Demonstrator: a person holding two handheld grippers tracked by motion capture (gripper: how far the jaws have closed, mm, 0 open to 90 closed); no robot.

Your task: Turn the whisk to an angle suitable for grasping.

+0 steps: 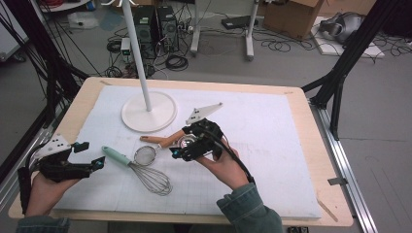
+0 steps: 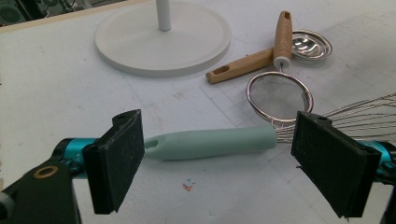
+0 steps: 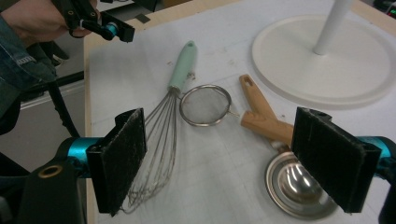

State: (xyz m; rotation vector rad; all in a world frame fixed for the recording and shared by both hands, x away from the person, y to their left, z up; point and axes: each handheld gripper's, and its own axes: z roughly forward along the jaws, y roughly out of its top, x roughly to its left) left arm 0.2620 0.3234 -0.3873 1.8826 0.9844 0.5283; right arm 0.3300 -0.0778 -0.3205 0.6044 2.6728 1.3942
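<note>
A whisk with a mint-green handle (image 1: 115,155) (image 2: 210,142) (image 3: 182,70) lies on the white mat, wires toward the table's front. A small wire strainer (image 1: 145,155) (image 2: 279,95) (image 3: 205,105) sits beside it, its wooden handle crossing that of a metal spoon (image 2: 310,44) (image 3: 296,186). My left gripper (image 1: 91,154) (image 2: 219,140) rests open at the mat's left edge, jaws wide, the whisk handle's tip just ahead of them, untouched. My right gripper (image 1: 183,143) (image 3: 219,140) hovers open above the spoon and the crossed handles, holding nothing.
A white round stand base (image 1: 148,111) (image 2: 163,42) (image 3: 327,60) with an upright pole stands behind the utensils. The white mat (image 1: 272,145) covers a wooden table. Cables, computer cases and boxes lie on the floor beyond the table.
</note>
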